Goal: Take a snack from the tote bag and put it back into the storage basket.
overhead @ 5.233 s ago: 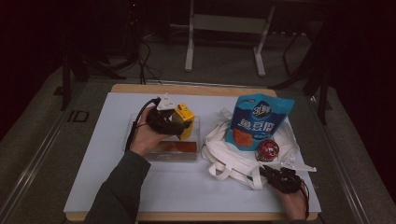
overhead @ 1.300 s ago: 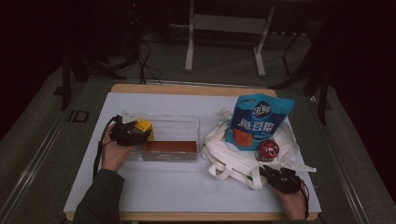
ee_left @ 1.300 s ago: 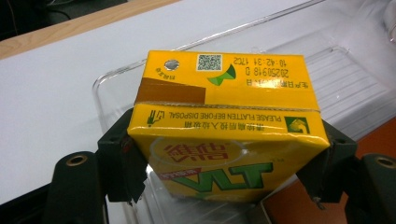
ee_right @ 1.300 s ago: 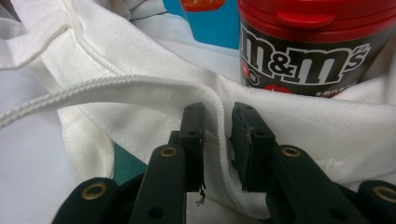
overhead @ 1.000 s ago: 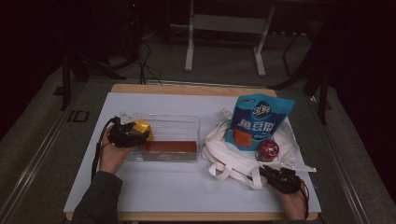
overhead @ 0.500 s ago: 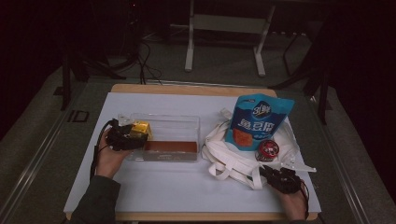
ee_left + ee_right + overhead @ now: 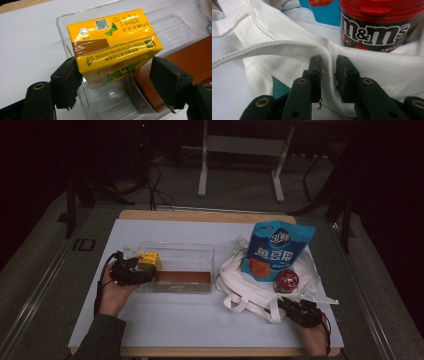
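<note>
The left gripper was seen at the left end of a clear plastic tray on the white table, its jaws spread wide on either side of a yellow drink carton; the left pad lay against the carton's side, while a narrow gap was visible between the right pad and the carton, so no firm grip could be made out. The carton was positioned over the tray's left end, tilted, its printed top turned toward the camera. A brown strip was seen along the tray's near side. The right gripper was nearly closed, pinching a seamed fold of a white cloth bag. On the bag lay a blue snack pouch and, just beside it, a red-lidded M&M's tub
</note>
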